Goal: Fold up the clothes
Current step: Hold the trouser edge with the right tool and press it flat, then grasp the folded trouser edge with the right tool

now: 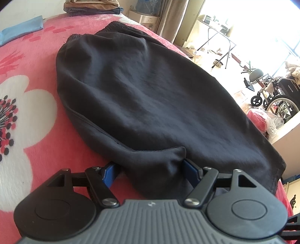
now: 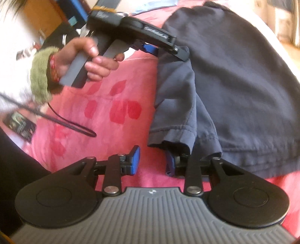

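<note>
Garment: dark navy clothing [image 1: 150, 90] lies spread on my bed's pink flowered blanket [image 1: 37, 62].
Left tool [image 1: 148, 169]: spread wide, a bunched fold of the fabric between my blue pads; no clear pinch.
Right tool [image 2: 152, 161]: parted at the hem, only pink blanket in the gap.
Left hand [image 2: 90, 58]: grips its handle.

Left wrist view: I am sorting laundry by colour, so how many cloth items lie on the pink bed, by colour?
Dark navy crumpled fabric garment, beside the left gripper: 1
Flat light blue cloth: 1
Stack of folded beige and dark blue clothes: 1 stack, pieces inside not countable
Total: 3, on the pink floral fleece blanket
</note>
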